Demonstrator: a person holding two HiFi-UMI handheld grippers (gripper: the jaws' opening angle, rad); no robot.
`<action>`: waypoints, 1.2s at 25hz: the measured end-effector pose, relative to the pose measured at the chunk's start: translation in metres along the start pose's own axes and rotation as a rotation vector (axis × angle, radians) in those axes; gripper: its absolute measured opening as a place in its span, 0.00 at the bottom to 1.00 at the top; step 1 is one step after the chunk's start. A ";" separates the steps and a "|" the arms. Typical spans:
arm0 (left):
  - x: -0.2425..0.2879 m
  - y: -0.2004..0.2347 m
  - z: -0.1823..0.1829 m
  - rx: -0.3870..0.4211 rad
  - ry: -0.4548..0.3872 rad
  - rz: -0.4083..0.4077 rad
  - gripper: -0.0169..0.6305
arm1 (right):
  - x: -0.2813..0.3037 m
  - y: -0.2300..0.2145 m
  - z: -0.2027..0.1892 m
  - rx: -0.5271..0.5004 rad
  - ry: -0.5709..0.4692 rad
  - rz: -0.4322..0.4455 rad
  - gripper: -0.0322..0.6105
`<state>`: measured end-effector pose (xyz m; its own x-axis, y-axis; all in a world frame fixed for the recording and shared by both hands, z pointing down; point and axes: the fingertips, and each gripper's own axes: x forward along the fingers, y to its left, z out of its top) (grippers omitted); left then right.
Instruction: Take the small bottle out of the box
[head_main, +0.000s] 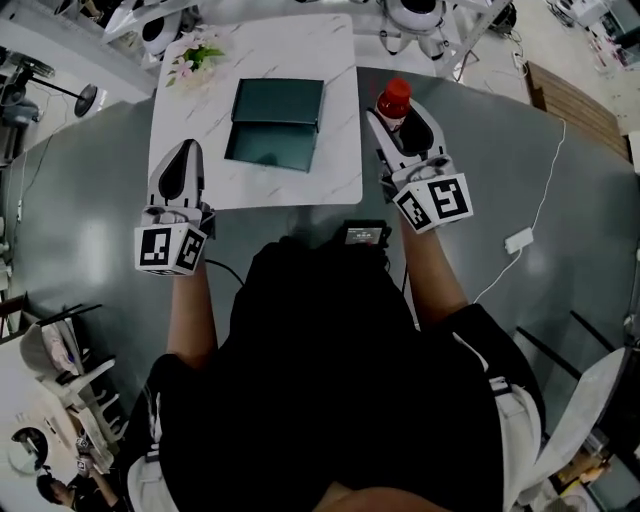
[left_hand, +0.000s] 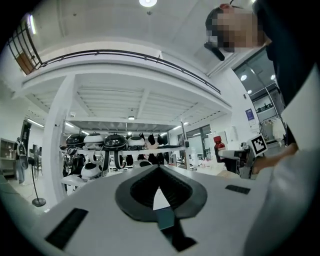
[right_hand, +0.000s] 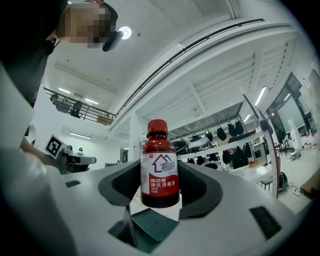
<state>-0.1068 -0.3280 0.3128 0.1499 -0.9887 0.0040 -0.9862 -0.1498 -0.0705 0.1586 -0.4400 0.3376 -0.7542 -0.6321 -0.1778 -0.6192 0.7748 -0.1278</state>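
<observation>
Head view, looking steeply down: white marble table (head_main: 335, 175), dark green box (head_main: 272, 128) lying open near its centre. Small bottle (head_main: 394, 98) is out of box, at 3 o'clock from it near table's right edge. It stands upright, with red cap, dark red body and white-and-red label, clamped between fingers of right gripper (head_main: 401, 126). Left gripper (head_main: 185, 152) at 8 o'clock from box, over table's left edge, fingers together, nothing between. Flowers (head_main: 195, 58) at 11 o'clock from box, in table's far corner.
</observation>
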 end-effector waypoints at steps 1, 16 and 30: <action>-0.003 0.002 0.002 -0.011 -0.009 -0.010 0.05 | -0.002 0.005 0.000 -0.001 0.004 -0.006 0.42; -0.129 0.006 -0.016 -0.105 -0.069 -0.259 0.05 | -0.083 0.163 -0.012 -0.043 0.122 -0.150 0.42; -0.234 -0.017 -0.075 -0.242 0.006 -0.314 0.05 | -0.141 0.267 -0.038 0.013 0.233 -0.119 0.42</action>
<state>-0.1301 -0.0948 0.3880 0.4474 -0.8943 -0.0067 -0.8805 -0.4417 0.1721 0.0910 -0.1450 0.3655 -0.7069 -0.7040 0.0684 -0.7051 0.6936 -0.1471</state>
